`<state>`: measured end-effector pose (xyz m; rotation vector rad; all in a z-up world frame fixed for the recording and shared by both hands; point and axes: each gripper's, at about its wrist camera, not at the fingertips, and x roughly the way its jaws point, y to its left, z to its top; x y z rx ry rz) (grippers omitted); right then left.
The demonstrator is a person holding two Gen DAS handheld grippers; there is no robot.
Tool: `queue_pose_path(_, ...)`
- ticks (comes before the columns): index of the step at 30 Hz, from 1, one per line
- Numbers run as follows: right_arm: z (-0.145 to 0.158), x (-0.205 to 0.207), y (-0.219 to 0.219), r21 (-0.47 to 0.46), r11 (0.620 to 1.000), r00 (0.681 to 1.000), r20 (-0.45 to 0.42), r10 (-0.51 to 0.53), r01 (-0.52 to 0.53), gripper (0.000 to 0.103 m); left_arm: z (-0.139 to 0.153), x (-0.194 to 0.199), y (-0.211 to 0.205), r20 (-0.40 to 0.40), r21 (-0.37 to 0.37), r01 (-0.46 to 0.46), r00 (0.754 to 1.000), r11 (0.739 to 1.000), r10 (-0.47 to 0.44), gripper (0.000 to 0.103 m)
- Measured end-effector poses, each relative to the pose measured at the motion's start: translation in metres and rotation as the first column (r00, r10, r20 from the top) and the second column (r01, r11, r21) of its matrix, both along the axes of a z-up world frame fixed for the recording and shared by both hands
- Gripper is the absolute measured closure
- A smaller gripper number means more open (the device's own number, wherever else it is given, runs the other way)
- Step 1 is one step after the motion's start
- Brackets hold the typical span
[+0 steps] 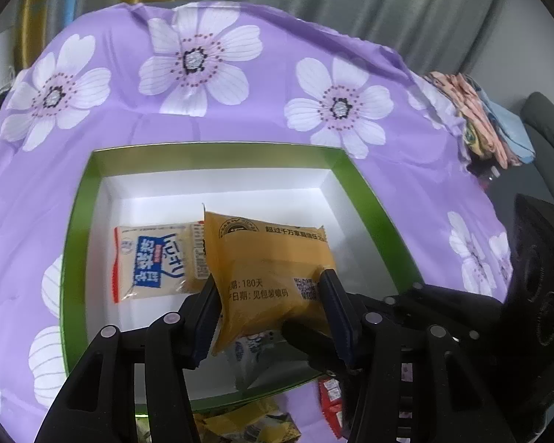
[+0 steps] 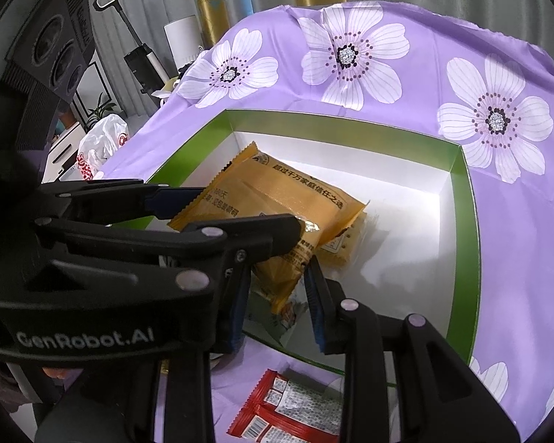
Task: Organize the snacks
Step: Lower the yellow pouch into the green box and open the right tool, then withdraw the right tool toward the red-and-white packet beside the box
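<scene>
An orange snack packet [image 1: 273, 258] hangs tilted over the green-rimmed box with a white inside [image 1: 210, 155]. My left gripper [image 1: 269, 277] is shut on its two side edges. From the right wrist view, the left gripper [image 2: 247, 210] reaches in from the left, and my right gripper [image 2: 277, 310] is shut on the lower end of the orange packet [image 2: 288, 199]. A finger of the right gripper [image 1: 306, 339] lies over that lower corner. A cream packet with a blue label [image 1: 151, 262] lies flat in the box, partly hidden under the orange one.
The box [image 2: 461, 240] rests on a purple floral cloth [image 1: 240, 118]. A red packet [image 2: 288, 406] and yellow packets [image 1: 240, 424] lie on the cloth in front of the box. Another pale packet [image 2: 290, 313] shows under the orange one. Folded fabrics [image 1: 480, 118] sit at the far right.
</scene>
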<state>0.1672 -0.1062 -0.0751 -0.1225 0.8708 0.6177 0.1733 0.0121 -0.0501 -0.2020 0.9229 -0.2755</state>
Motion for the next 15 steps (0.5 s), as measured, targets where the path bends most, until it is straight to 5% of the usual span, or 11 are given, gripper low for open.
queue_pose_path(5, 0.011, -0.008, -0.003, 0.020, 1.000, 0.999, 0.043, -0.006, 0.005, 0.059, 0.002, -0.004, 0.006, -0.008, 0.000, -0.036, 0.999, 0.999, 0.036, 0.027)
queue_pose_path(15, 0.033, -0.041, -0.024, 0.076, 0.996, 0.995, 0.086, -0.057, 0.050, 0.031, 0.030, -0.031, 0.009, 0.048, 0.032, -0.076, 0.996, 0.997, 0.074, 0.017)
